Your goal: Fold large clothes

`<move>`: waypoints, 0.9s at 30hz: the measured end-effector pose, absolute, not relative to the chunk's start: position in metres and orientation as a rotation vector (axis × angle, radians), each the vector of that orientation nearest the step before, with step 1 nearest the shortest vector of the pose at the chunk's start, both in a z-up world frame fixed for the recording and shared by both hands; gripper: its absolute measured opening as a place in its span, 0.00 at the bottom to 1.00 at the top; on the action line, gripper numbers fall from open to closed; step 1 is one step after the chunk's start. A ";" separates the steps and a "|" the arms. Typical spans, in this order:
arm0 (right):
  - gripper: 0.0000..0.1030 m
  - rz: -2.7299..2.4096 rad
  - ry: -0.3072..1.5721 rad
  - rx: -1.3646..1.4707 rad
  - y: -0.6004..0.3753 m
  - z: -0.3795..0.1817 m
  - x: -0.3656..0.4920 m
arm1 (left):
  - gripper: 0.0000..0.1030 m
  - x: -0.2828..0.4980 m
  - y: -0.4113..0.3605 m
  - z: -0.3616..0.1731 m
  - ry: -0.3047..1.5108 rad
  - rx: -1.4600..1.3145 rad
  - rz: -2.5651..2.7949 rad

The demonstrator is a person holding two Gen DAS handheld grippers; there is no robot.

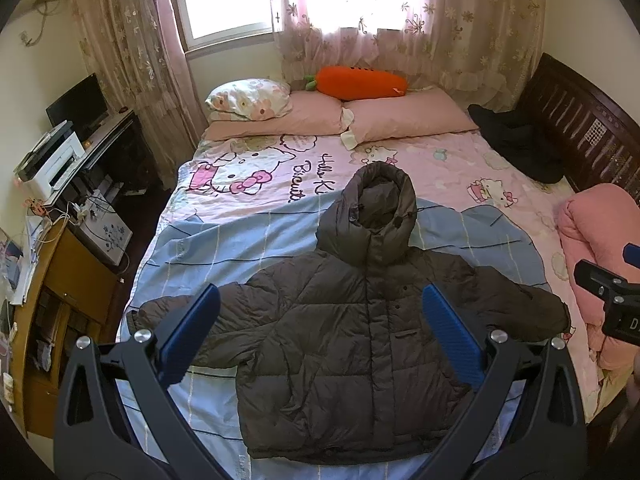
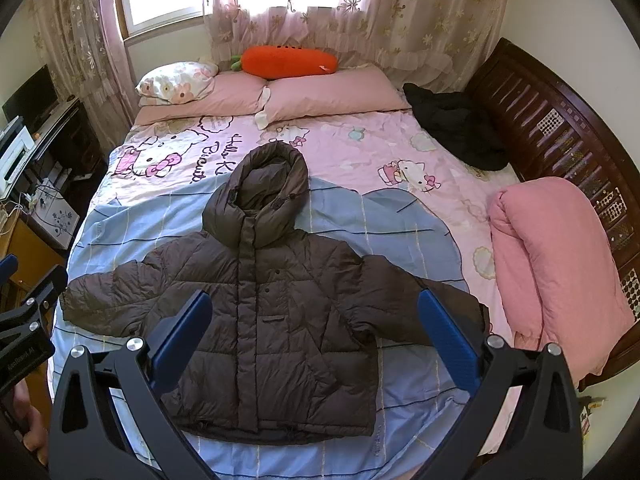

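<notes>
**Waiting above the spread jacket before the first fold**

Lying flat and face up on the bed (image 1: pixel 248 240), the dark puffer jacket (image 1: pixel 352 344) is taking the middle of the blue part of the sheet, with its front closed, its hood (image 1: pixel 380 200) pointing to the pillows (image 1: pixel 404 116) and both sleeves stretched out to the sides. No part is looking folded yet, so I am judging that the task is only at its start.

The left tool (image 1: pixel 320 340) is hovering over the jacket with its fingers wide apart and holding nothing. The right tool (image 2: pixel 316 336) is doing the same, also spread and empty, and neither one is touching the cloth.

The next move is probably asking each tool to go down to a sleeve end, the left sleeve (image 1: pixel 180 312) and the right sleeve (image 2: pixel 436 308), pinch it and bring it across the chest. The padding is thick and slippery, so a deep bite is seeming needed.

Near the headboard (image 2: pixel 560 140), a black garment (image 2: pixel 456 128) and a rolled pink quilt (image 2: pixel 556 264) are lying well apart from the jacket.
</notes>
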State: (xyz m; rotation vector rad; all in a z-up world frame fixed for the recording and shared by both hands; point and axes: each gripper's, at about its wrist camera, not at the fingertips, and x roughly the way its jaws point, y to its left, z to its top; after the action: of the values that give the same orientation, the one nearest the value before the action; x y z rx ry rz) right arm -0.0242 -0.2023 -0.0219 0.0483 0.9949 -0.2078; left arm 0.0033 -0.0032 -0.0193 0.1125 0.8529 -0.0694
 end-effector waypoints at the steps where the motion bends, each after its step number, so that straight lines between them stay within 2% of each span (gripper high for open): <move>1: 0.99 -0.206 0.996 0.049 -0.202 -0.023 -0.024 | 0.98 0.003 -0.003 -0.019 0.850 0.110 -0.066; 27: 0.99 -0.187 1.023 0.066 -0.203 -0.028 -0.021 | 0.98 0.002 0.000 -0.020 0.850 0.102 -0.070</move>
State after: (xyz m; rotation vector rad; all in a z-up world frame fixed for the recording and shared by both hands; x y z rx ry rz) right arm -0.0209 -0.2033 -0.0278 0.0661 1.0229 -0.1873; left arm 0.0024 0.0005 -0.0203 0.1017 0.8496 -0.0696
